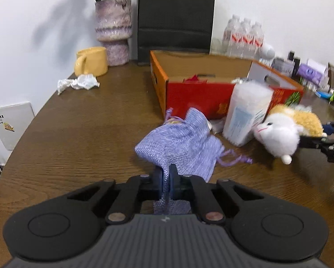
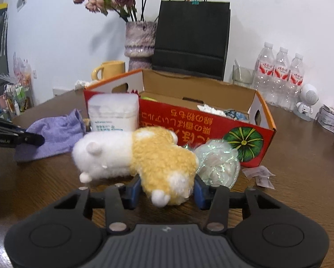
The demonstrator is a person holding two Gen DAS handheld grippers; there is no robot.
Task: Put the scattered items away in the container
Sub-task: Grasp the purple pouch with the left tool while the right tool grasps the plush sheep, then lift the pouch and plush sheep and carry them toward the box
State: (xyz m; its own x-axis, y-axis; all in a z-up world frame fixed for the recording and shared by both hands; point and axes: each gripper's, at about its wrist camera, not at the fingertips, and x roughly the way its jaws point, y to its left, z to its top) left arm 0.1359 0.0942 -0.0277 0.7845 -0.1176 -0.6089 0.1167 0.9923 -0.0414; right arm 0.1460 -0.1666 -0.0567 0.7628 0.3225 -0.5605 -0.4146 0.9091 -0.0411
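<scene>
My left gripper (image 1: pixel 166 174) is shut on the edge of a lavender drawstring pouch (image 1: pixel 181 143), which hangs just above the table; the pouch also shows in the right wrist view (image 2: pixel 55 134). My right gripper (image 2: pixel 167 185) is closed around the rear of a white and tan plush toy (image 2: pixel 140 156), which also shows in the left wrist view (image 1: pixel 285 129). The open red and orange cardboard box (image 1: pixel 189 98) (image 2: pixel 211 120) stands behind both. A white tub of cotton swabs (image 1: pixel 245 114) (image 2: pixel 113 111) leans against the box front. A pale green mesh sponge (image 2: pixel 218 163) lies by the box.
A yellow mug (image 1: pixel 92 61), a vase (image 1: pixel 113 29), crumpled paper (image 1: pixel 77 82), a black paper bag (image 1: pixel 176 17) and water bottles (image 2: pixel 278 76) stand along the back. Small clear wrappers (image 2: pixel 260 174) lie right of the sponge. The table edge curves at the left (image 1: pixel 21 131).
</scene>
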